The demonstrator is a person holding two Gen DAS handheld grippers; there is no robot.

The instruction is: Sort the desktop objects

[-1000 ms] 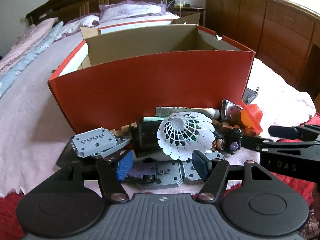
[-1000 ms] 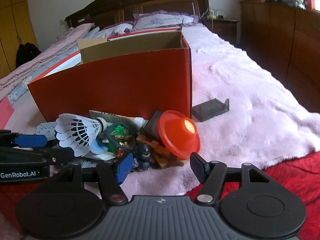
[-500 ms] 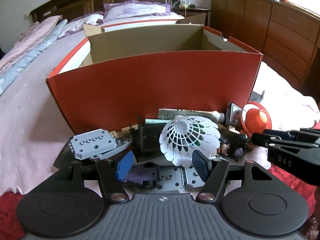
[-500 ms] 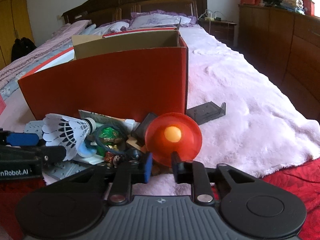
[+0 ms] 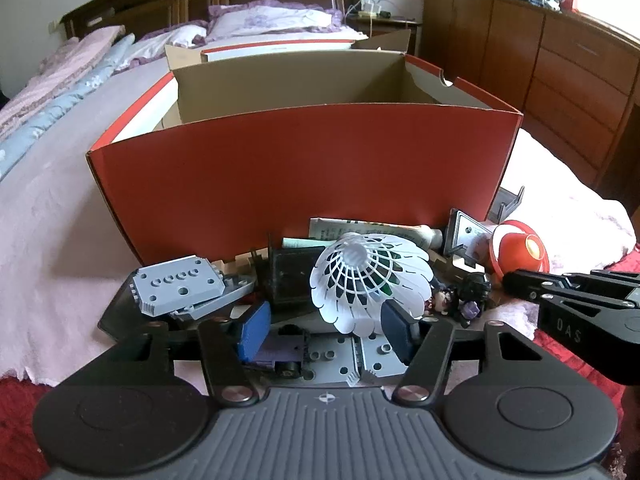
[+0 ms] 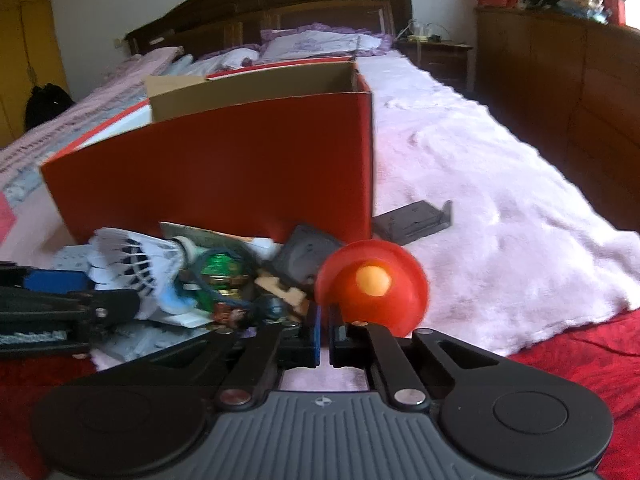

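Two hand-held grippers: your left hand-held gripper (image 5: pixel 324 330) gapes around the shuttlecock (image 5: pixel 370 280), not pinching; your right hand-held gripper (image 6: pixel 325 334) has just been closing, clamping the red disc's (image 6: pixel 372 284) rim, probably for the red box (image 5: pixel 304 176). Clutter sits on a pink-blanketed bed (image 6: pixel 480 208), wooden dressers alongside.

The left gripper (image 5: pixel 325 330) points down at a slant, its blue pads standing apart with nothing pressed between them. The right gripper (image 6: pixel 325 334) (angled down likewise) has just been closing; its jaws are almost together, pinching a thin red rim.
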